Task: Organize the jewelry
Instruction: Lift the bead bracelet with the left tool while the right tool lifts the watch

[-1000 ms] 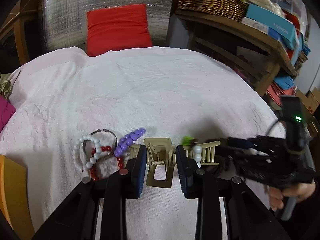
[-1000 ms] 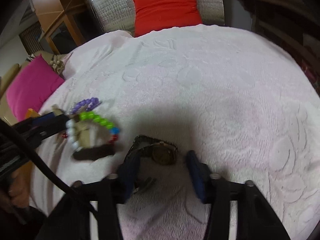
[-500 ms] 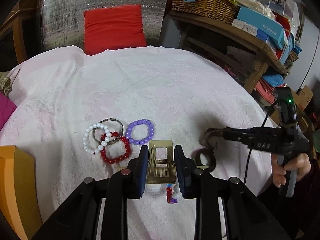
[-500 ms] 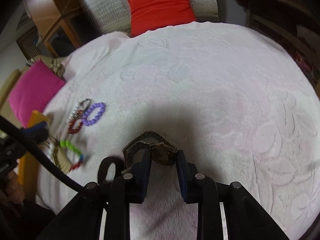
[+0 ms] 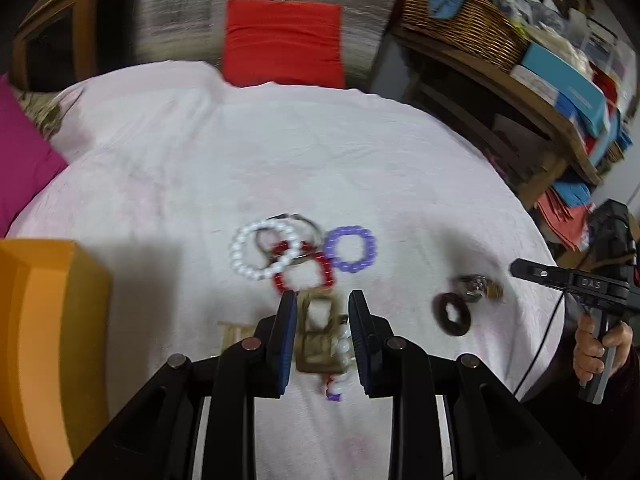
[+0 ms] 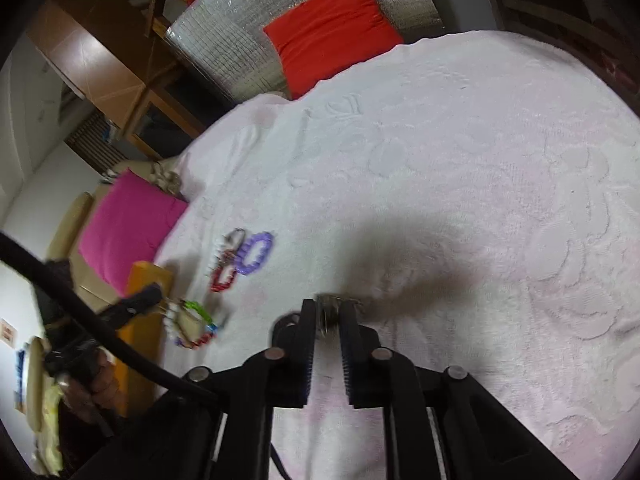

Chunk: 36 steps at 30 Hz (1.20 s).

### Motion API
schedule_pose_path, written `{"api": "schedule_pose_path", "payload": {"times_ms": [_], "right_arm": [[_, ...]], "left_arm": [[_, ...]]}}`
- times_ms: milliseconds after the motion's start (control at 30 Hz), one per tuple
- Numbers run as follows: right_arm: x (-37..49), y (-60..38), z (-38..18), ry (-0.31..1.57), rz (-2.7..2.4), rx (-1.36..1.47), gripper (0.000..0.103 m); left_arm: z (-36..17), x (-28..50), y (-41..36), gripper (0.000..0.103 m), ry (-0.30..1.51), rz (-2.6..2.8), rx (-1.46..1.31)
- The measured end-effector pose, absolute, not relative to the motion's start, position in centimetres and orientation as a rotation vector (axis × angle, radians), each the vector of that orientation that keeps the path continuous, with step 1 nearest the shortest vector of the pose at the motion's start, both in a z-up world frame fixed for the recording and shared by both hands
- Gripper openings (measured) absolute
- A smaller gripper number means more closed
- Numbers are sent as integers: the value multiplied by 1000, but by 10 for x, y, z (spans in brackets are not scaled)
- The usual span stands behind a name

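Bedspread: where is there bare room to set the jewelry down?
Free: the wide stretch of bedspread between the bracelets and the red cushion, and the right half in the right wrist view. Crowded: the near edge, around the bracelets, clip and dark ring.

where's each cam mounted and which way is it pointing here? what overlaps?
Left wrist: on the left gripper, angled down its fingers at the white bedspread, hair clip clamped, beaded bracelets beyond; right gripper and the hand holding it at right.
Right wrist: on the right gripper, tilted, angled down at the bedspread, jaws just closed on the wristwatch; left gripper and hand at left.
Shared: purple bracelet, red cushion, orange box.
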State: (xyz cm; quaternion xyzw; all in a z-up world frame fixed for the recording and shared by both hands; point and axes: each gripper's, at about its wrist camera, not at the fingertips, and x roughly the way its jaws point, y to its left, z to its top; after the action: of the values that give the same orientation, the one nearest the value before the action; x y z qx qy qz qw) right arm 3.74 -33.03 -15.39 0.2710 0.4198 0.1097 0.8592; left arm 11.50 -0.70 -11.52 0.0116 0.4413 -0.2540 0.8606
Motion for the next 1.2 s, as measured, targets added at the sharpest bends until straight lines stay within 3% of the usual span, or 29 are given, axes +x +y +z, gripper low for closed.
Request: {"api": "schedule_pose_path", "payload": {"times_ms": [300,333,433,467,600,733,833,933,1000,1100,1200], "right_arm": [[39,-339,-155,913,157,569,15],[39,-339,-156,922,146,560,20],[41,-334,-160,953,136,517,53],[41,-330,-161,959,133,491,59],[46,-312,-167,968,104,344,59],[61,-295,-179,986,55,208,48],[68,-285,-185,984,50,138,44],[70,-280,-187,981,40,87,22],[67,-276,-187,963,38,36,11],[65,-273,-185,954,35,14,8],[64,-277,-180,951,24,54,7]], "left_arm": [[-118,111,21,45,954,-428,0],[-118,107,21,46,954,-425,11],[-121,94,22,47,965,-439,32],[-124,89,22,47,970,-445,34],[-141,76,12,47,1020,-479,44],[-154,76,-5,48,1044,-519,70],[-162,83,-10,55,1070,-519,63],[-171,90,-12,53,1116,-515,21],[-175,92,-14,25,1133,-542,1],[-177,90,-17,11,1119,-523,29],[-170,88,-15,10,1090,-534,9]]}}
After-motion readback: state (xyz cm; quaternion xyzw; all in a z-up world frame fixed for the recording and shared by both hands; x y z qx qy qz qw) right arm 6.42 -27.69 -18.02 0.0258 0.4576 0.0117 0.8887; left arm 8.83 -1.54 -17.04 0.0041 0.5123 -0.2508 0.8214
